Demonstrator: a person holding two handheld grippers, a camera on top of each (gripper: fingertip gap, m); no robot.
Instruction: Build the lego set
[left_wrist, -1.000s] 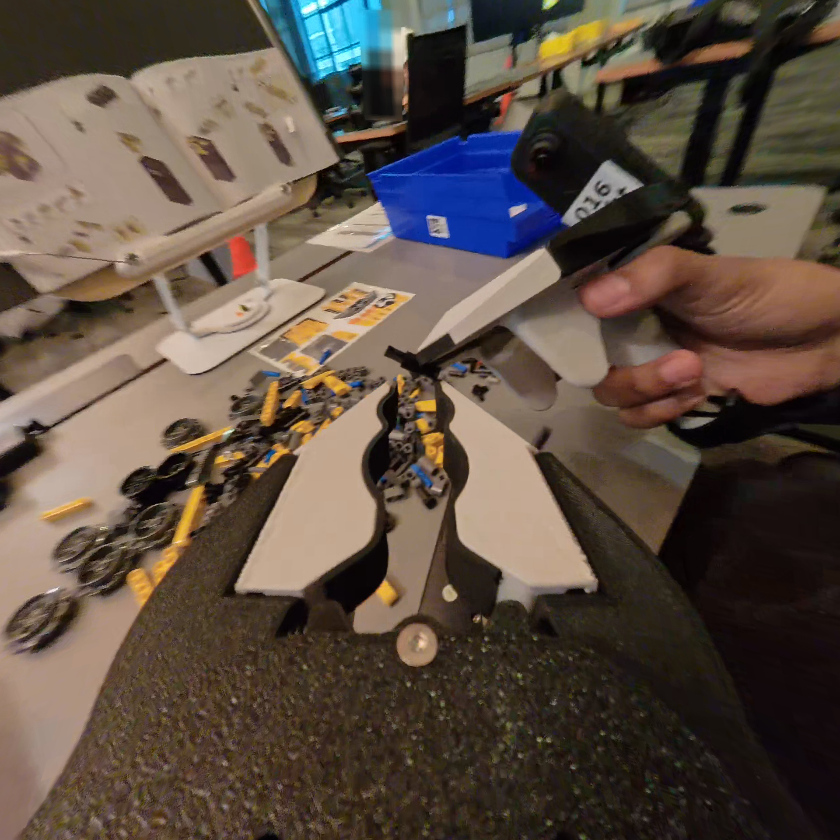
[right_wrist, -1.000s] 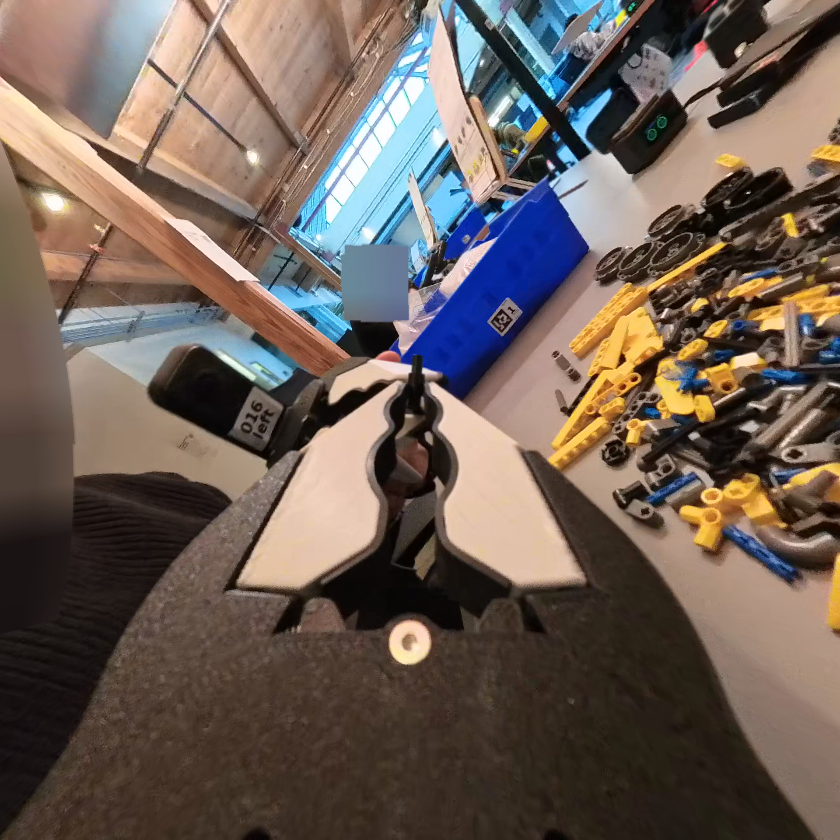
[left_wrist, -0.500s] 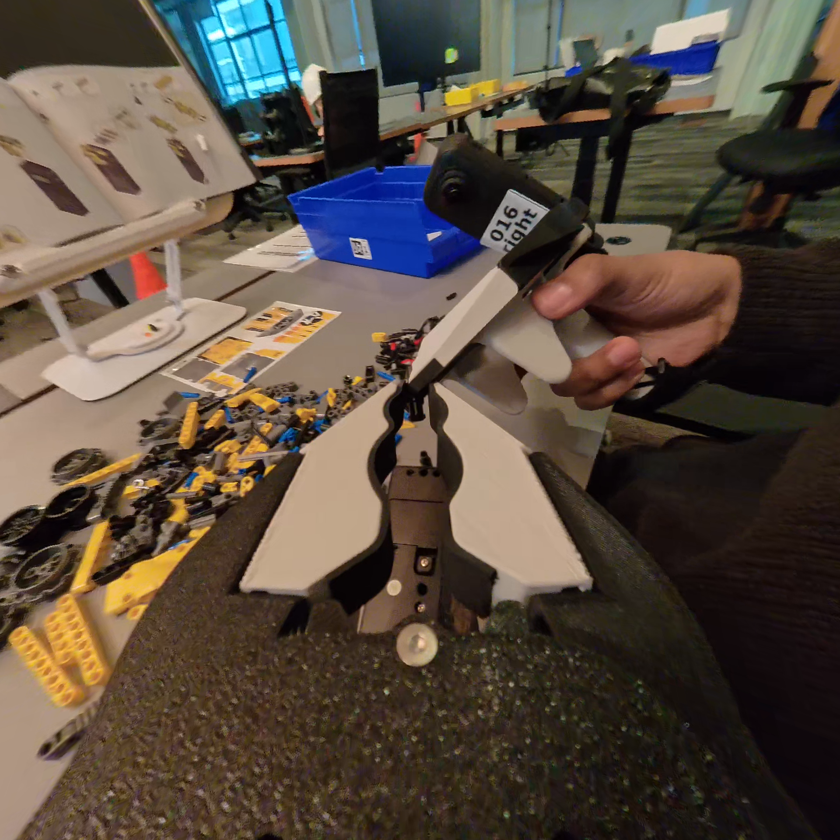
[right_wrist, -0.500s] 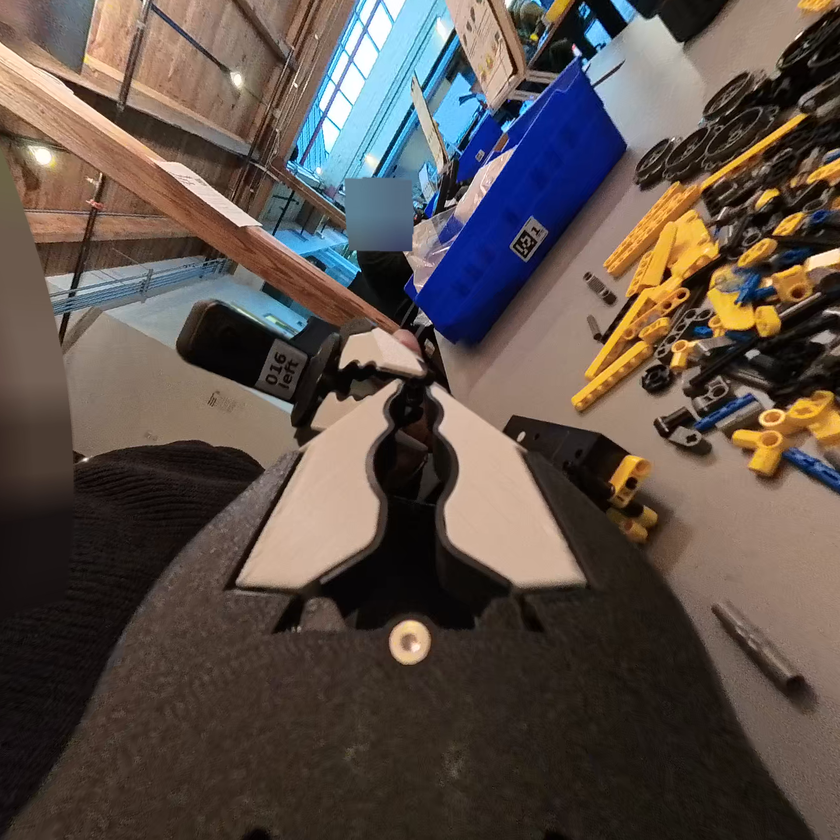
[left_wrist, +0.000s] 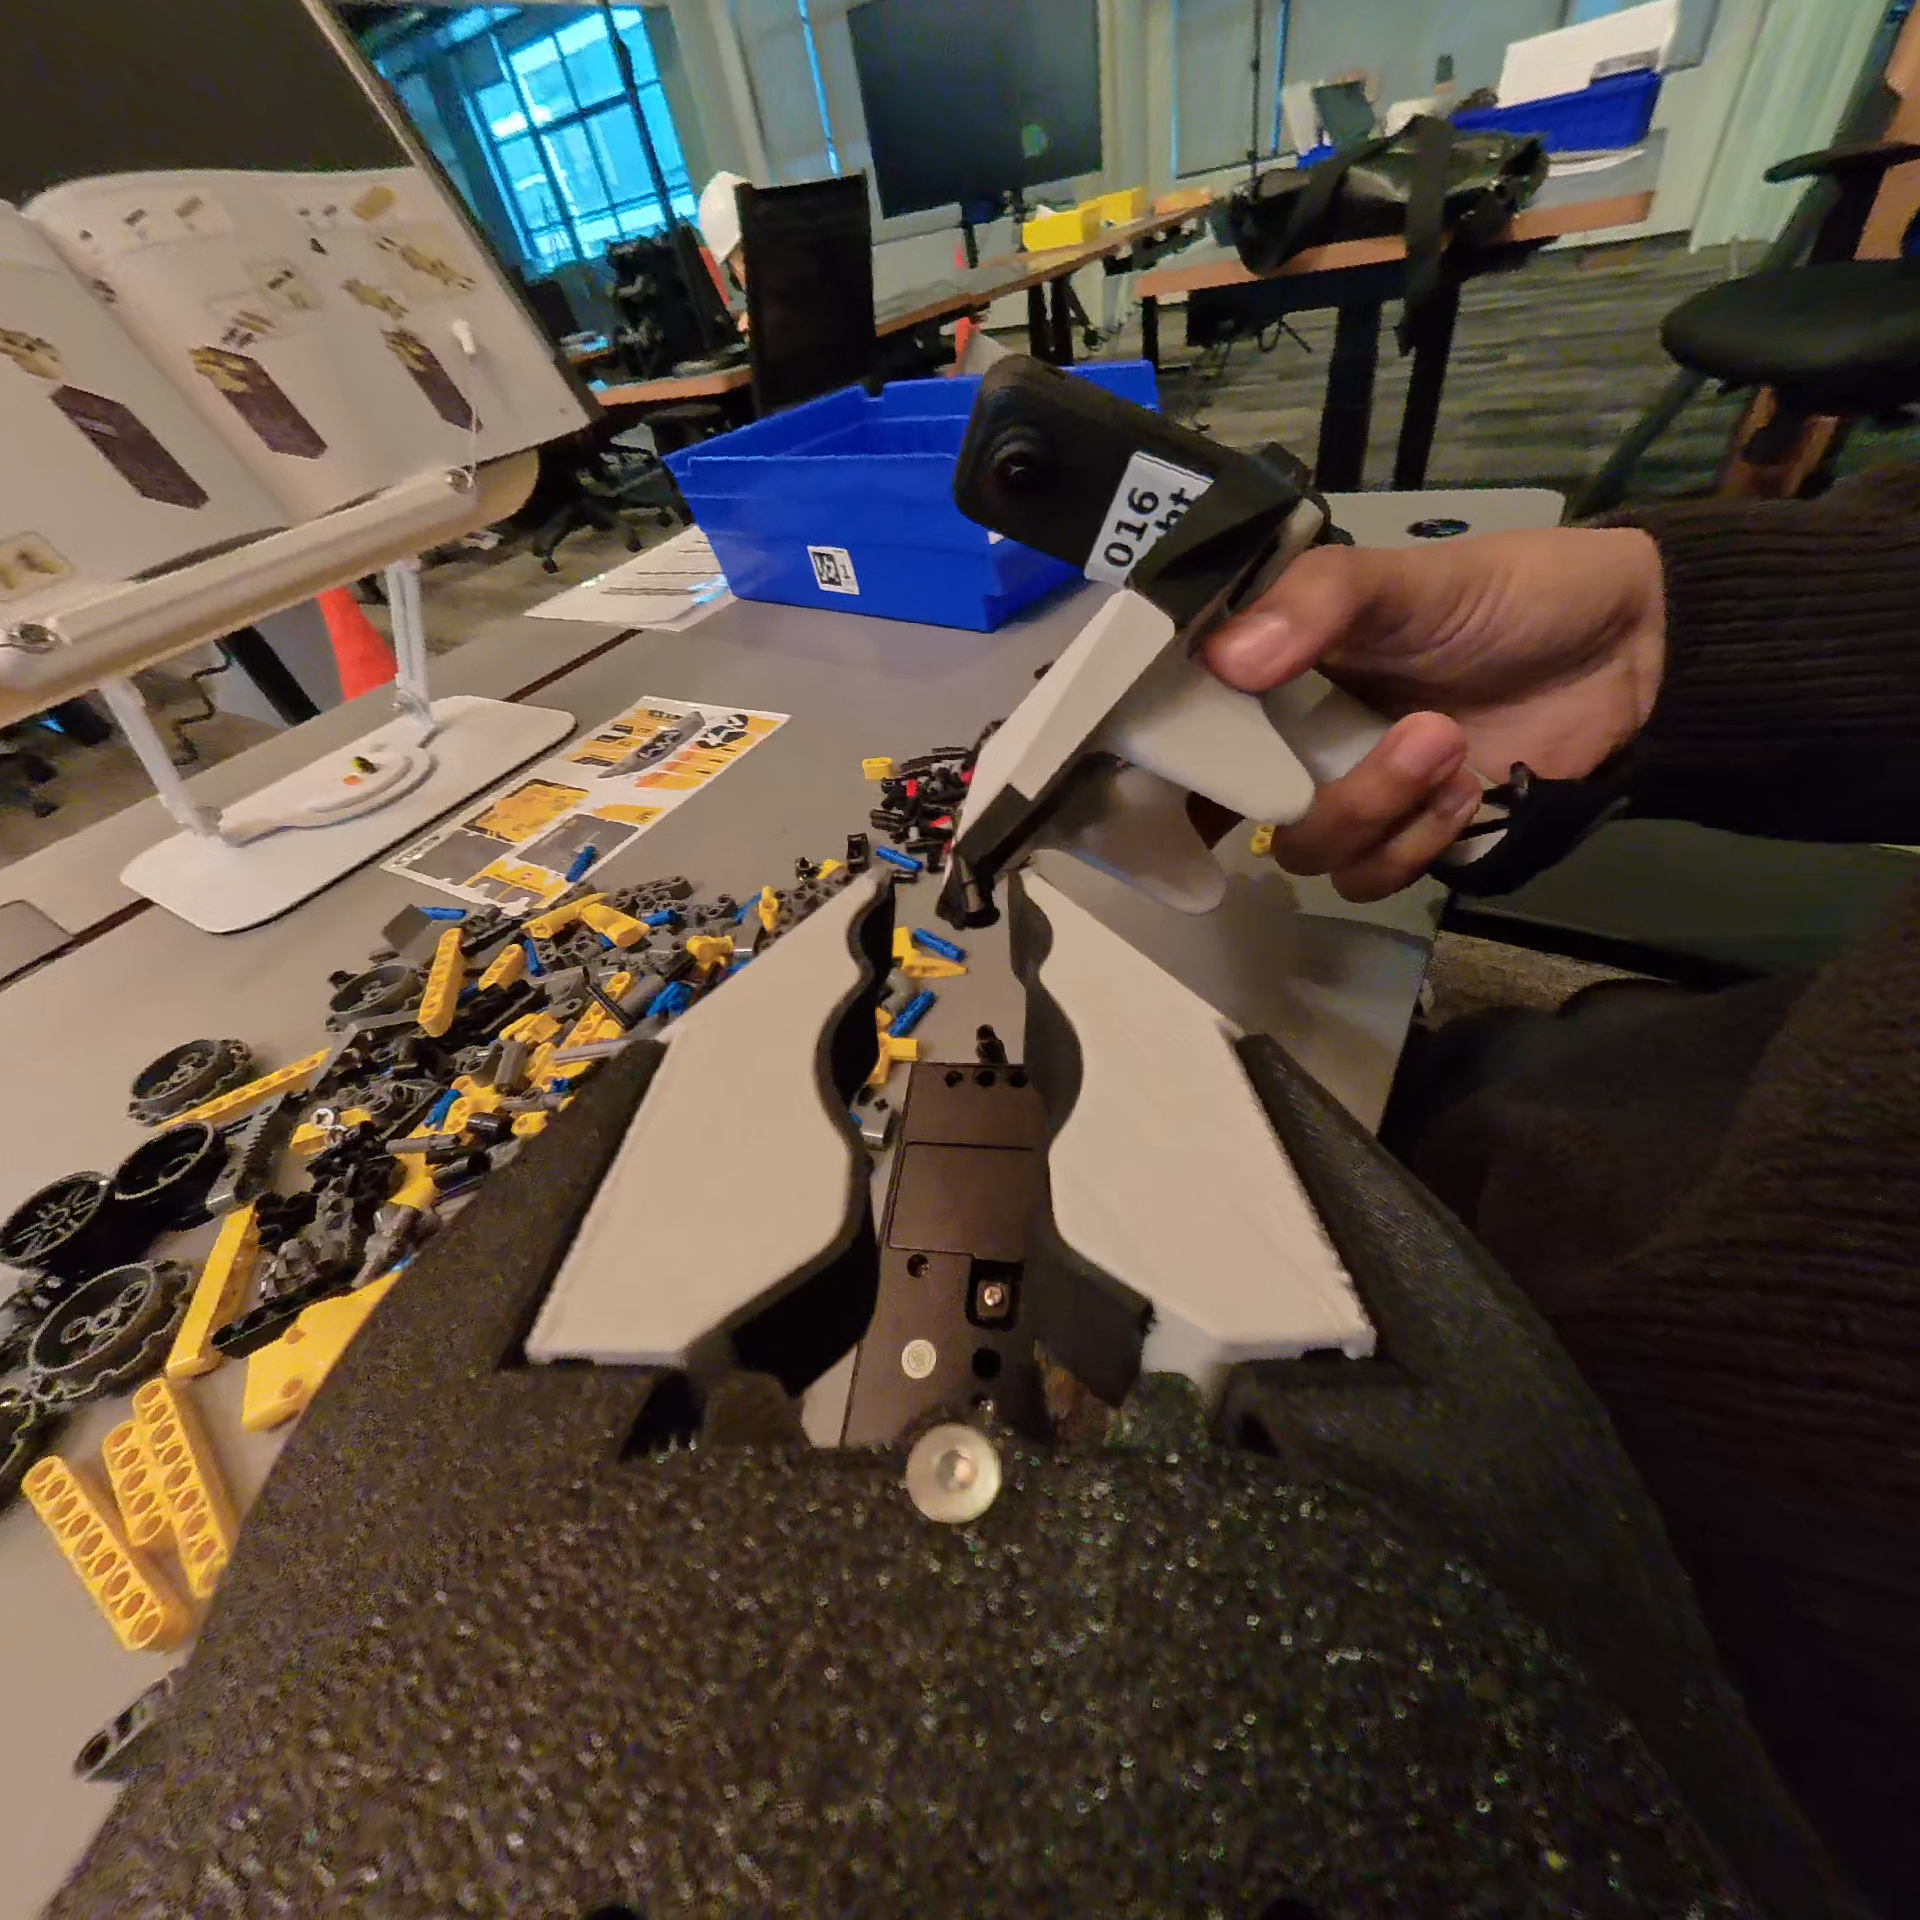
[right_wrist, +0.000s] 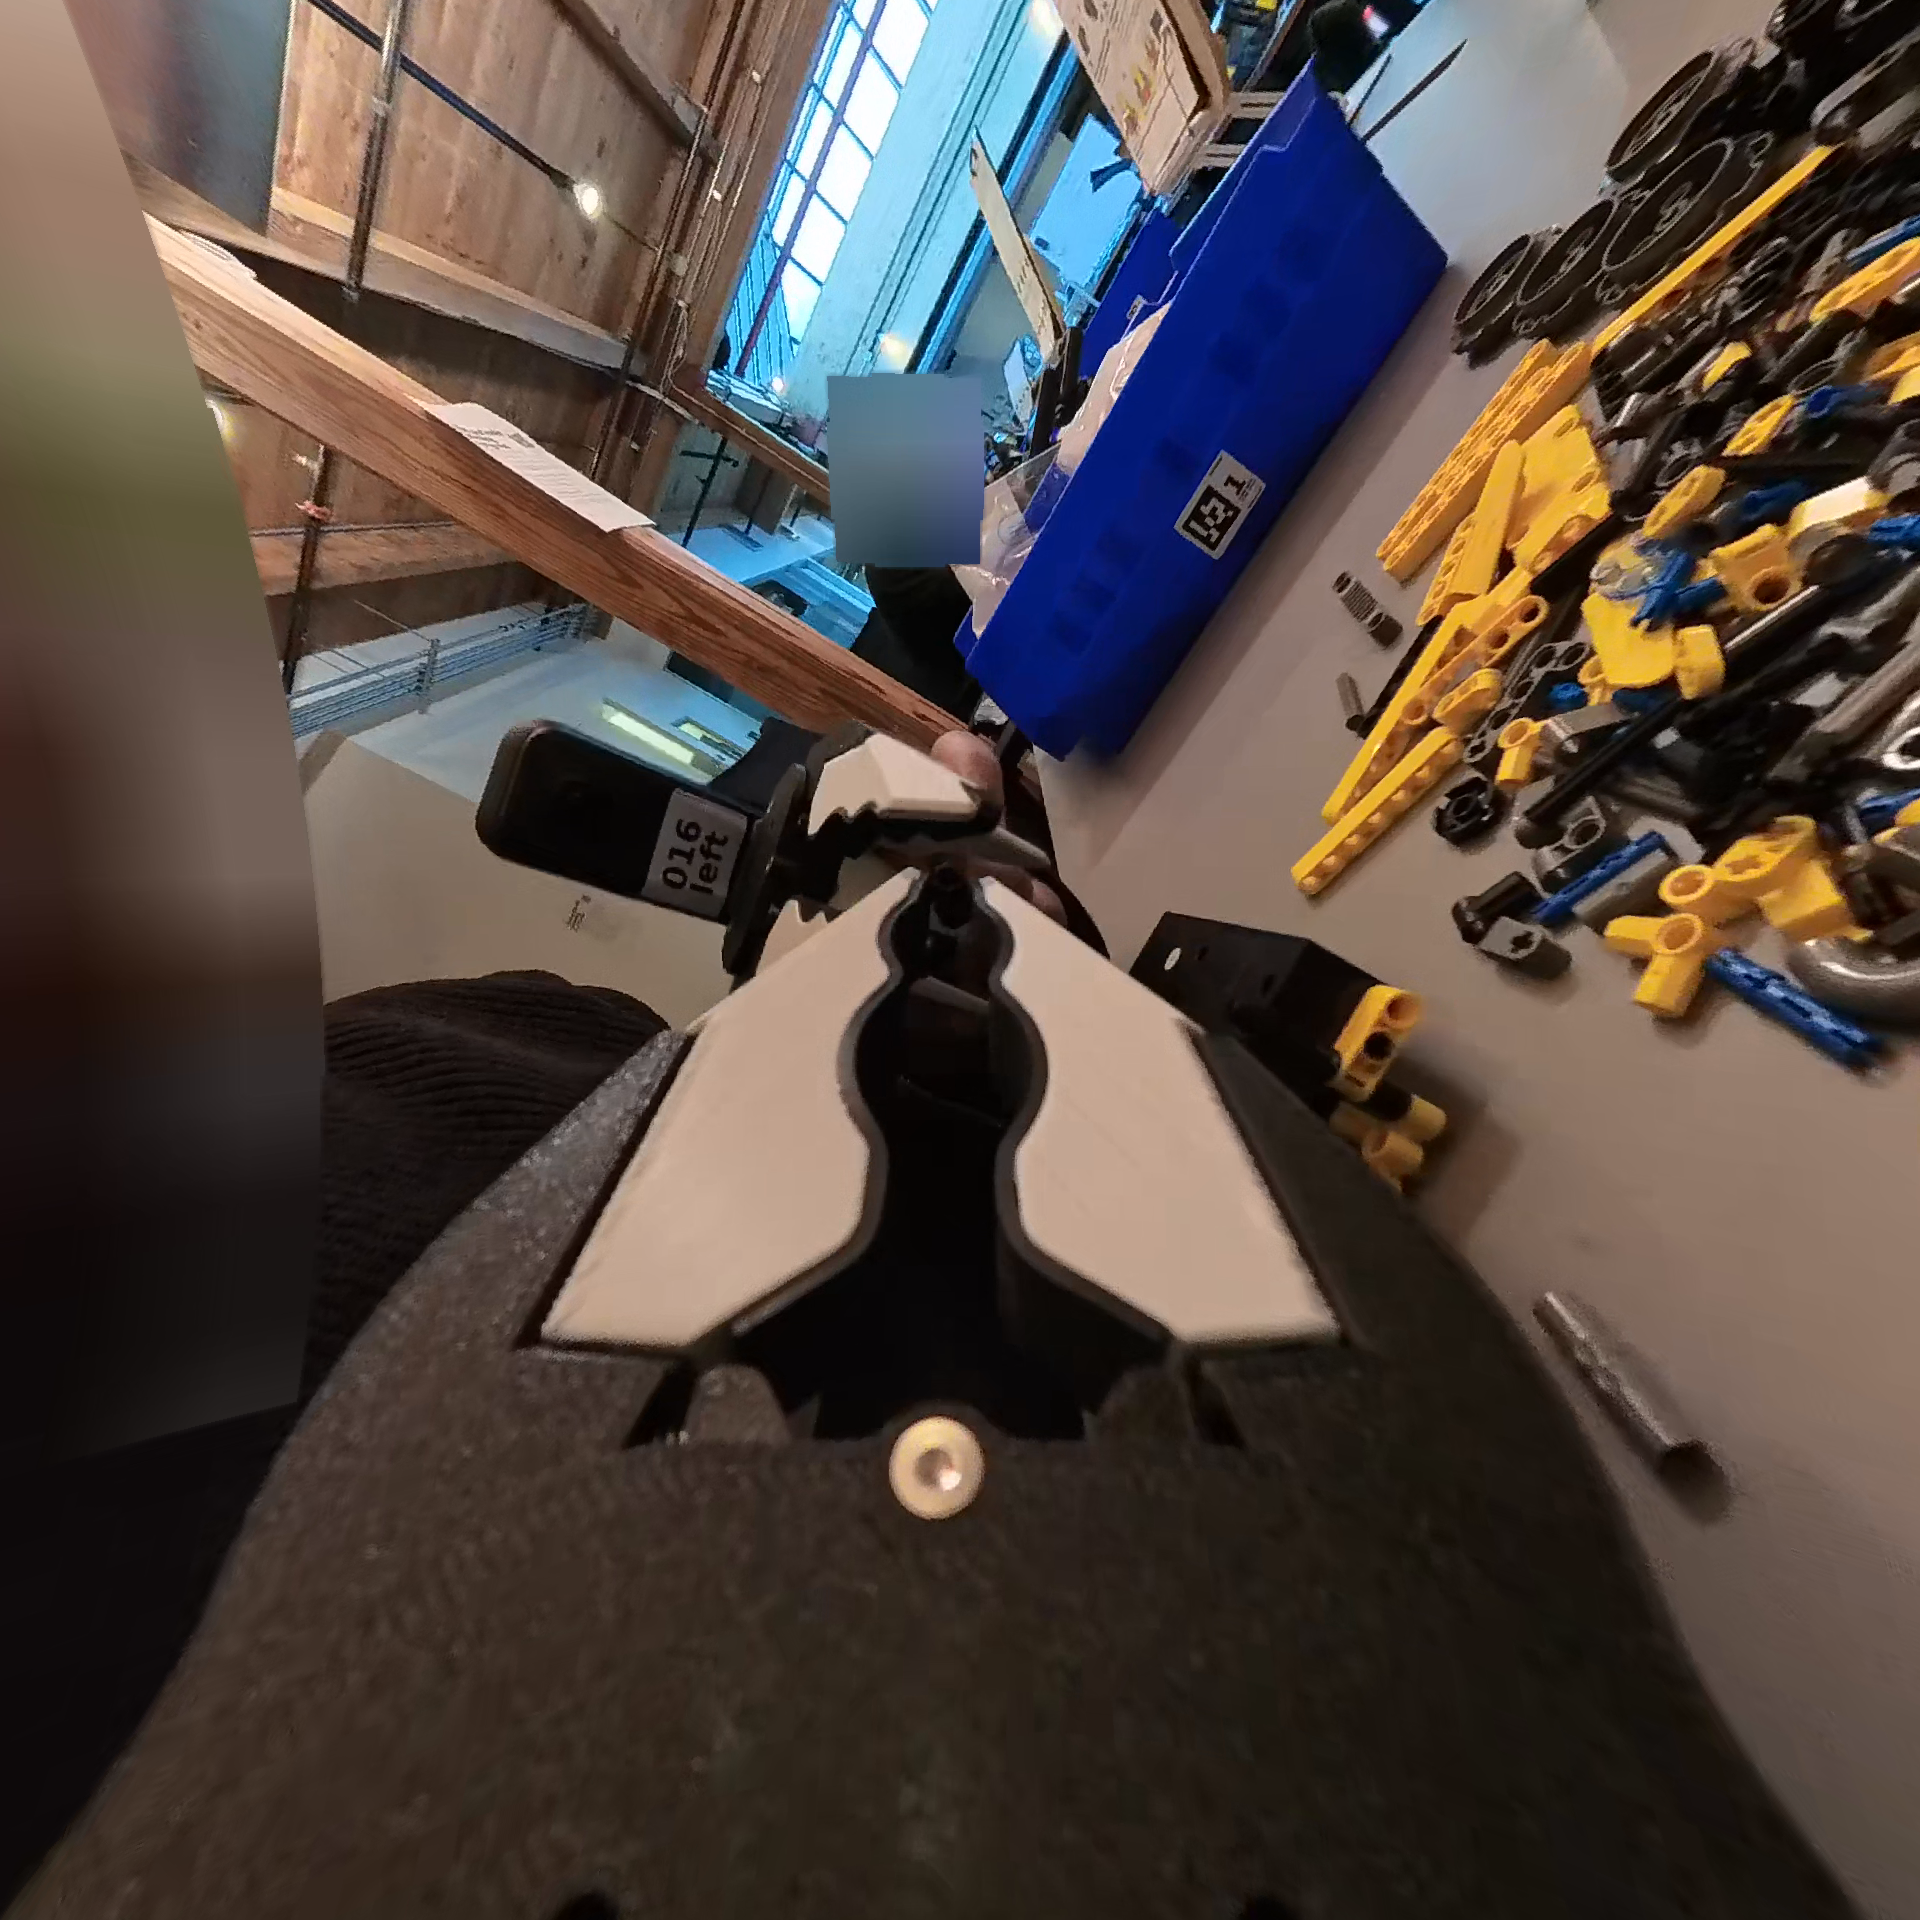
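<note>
My right gripper (right_wrist: 945, 894) is shut on a small black pin (right_wrist: 948, 902). In the left wrist view a hand holds it, and its tip (left_wrist: 964, 902) with the pin sits between the fingertips of my left gripper (left_wrist: 956, 894). The left jaws stand apart and grip nothing. My left gripper also shows in the right wrist view (right_wrist: 914, 821), just beyond the pin. A black block (left_wrist: 961, 1174) lies on the grey table (left_wrist: 831, 665) under the left gripper. In the right wrist view the block (right_wrist: 1236, 966) has yellow pieces (right_wrist: 1377, 1039) on its end.
A pile of yellow, black and blue building parts (left_wrist: 499, 1029) (right_wrist: 1662, 623) and black wheels (left_wrist: 94, 1216) lies left of the grippers. A blue bin (left_wrist: 862, 509), a sticker sheet (left_wrist: 603, 790) and an open booklet on a stand (left_wrist: 260, 343) stand behind. A grey axle (right_wrist: 1621, 1392) lies apart. Less than 4 cm separates the two grippers' tips. The black block (left_wrist: 961, 1174) is about 6 cm from my right fingertips.
Both grippers moved back toward the table's near edge, keeping tip to tip. The black block came into view under them. My left jaws opened wider around the right gripper's pin.
</note>
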